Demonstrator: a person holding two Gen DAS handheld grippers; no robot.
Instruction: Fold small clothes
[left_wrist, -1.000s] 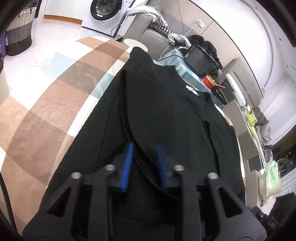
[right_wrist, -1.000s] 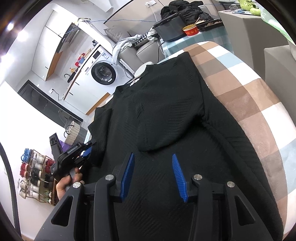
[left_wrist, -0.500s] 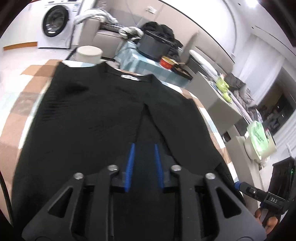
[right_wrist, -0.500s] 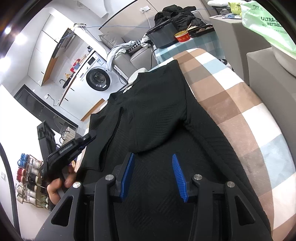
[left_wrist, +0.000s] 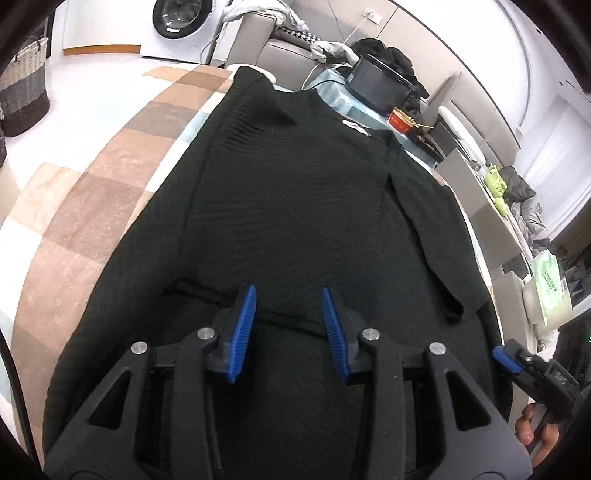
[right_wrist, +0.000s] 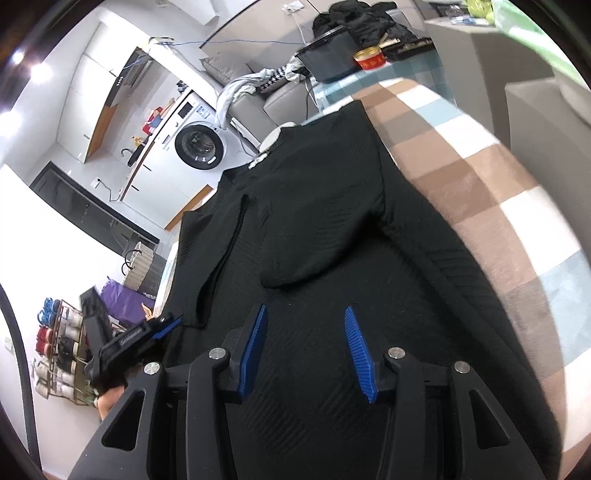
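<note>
My left gripper (left_wrist: 289, 325) has its jaws opening, the blue pads apart with nothing pinched; the hem of the folded-in sleeve (left_wrist: 258, 317) lies across the gap under them, released and flat. My right gripper (right_wrist: 306, 347) stands with its jaws parted too, empty, hovering over plain black knit, with the rounded end of the other folded sleeve (right_wrist: 295, 273) just ahead of its tips.

The black sweater (left_wrist: 295, 206) lies spread face down, as far as I can judge, on a checked blanket (left_wrist: 74, 221) of brown, white and pale blue squares. Its long axis runs straight away from both jaws: bottom hem near me, collar with the white label (left_wrist: 356, 127) at the far end. Both sleeves look folded inward over the body, so I judge the side folds done and the lengthwise fold next.

That fold turns on the bottom hem, which sits below and behind both jaws, out of view under the gripper bodies. Neither hand is clearly nearer to it; the left sits over the left half, the right over the right, so each would take its own corner. In the left view the right gripper's tip (left_wrist: 506, 360) shows at the sweater's right edge.
</note>
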